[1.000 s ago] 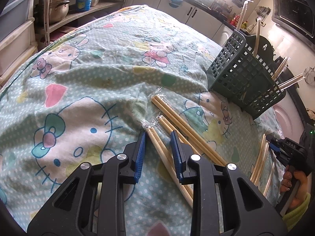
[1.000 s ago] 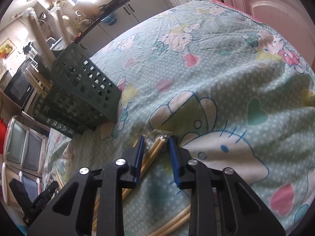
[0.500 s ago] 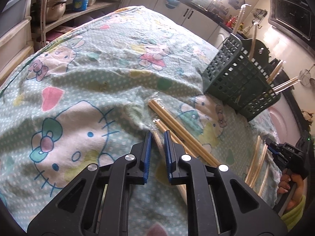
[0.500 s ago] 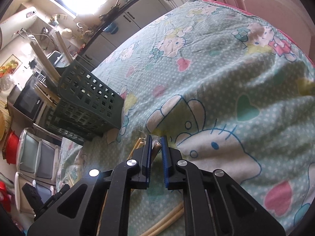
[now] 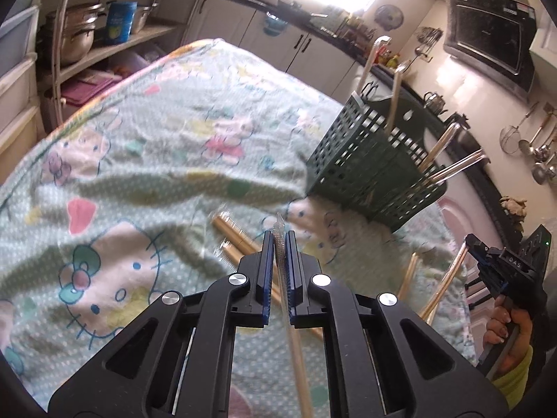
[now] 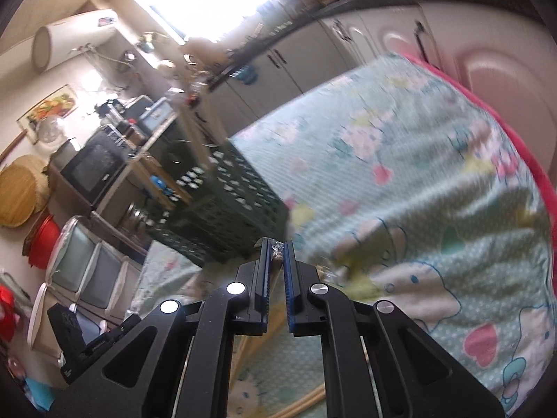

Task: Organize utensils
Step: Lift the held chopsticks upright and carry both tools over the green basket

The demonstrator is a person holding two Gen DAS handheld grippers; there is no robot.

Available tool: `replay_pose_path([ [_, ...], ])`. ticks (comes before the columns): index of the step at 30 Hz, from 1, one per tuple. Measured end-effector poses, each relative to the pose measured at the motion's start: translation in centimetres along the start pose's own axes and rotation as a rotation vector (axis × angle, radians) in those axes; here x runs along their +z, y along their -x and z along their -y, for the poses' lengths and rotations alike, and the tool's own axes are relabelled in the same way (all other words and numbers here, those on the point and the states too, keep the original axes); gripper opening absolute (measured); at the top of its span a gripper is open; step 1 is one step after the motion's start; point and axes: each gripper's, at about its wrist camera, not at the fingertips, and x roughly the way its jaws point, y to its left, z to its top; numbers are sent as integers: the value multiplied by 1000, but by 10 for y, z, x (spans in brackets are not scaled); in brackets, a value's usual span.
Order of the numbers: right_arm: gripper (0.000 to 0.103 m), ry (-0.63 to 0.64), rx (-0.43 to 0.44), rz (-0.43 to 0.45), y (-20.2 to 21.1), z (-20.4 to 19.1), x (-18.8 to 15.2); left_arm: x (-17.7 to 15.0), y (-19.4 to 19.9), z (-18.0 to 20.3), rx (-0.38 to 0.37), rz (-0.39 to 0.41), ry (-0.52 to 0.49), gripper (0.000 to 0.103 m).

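Left wrist view
Left tool (image 5: 277, 240): clenched on a wrapped chopstick pair (image 5: 296, 341); jaws just closed onto it, clear wrapper tip poking out past the pads.
Held pair: runs from between the pads back under the tool, lifted off the cloth (image 5: 146, 160).
Loose pairs (image 5: 231, 235): lying on the cloth just left of the tool tips.
Basket (image 5: 369, 170): dark green, perforated, standing on the cloth at upper right, tilted; several wrapped chopsticks (image 5: 452, 170) sticking out of its top.
Right tool (image 5: 482, 254): at far right edge, held by a hand (image 5: 508, 320); grasping another pair (image 5: 442, 292) that slopes down to the cloth.

Right wrist view
Right tool (image 6: 276, 250): clenched on a wrapped pair (image 6: 277, 255); jaws just closed, crinkled wrapper end visible between the pads.
Basket (image 6: 226, 209): blurred, just beyond the tool tips, on the cloth (image 6: 400, 188).
More chopsticks (image 6: 303, 402): on the cloth under the tool.
Left tool (image 6: 87, 334): at lower left edge; state not readable here.
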Motion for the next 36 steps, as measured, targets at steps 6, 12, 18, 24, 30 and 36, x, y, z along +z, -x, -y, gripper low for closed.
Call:
replay_pose_path([
  [6,7,99,43,38,14,-34,6,16,14,15,-21,48,-31,1],
  [12,6,173,72,57,23,-63,6,32,27,37,-52,101,-69,1],
  [18,6,268,80,83,30,-93,3,48,37,56,-73,152,-102,1],
  [24,6,340,87,99,36,-116,-1,59,43,74,-100,181,-137,1],
  [30,6,380,104,109,40,-131,1,72,47,87,-124,209,-160,1],
  [36,5,406,119,133,45,-146,7,83,51,98,-139,239,-181,1],
])
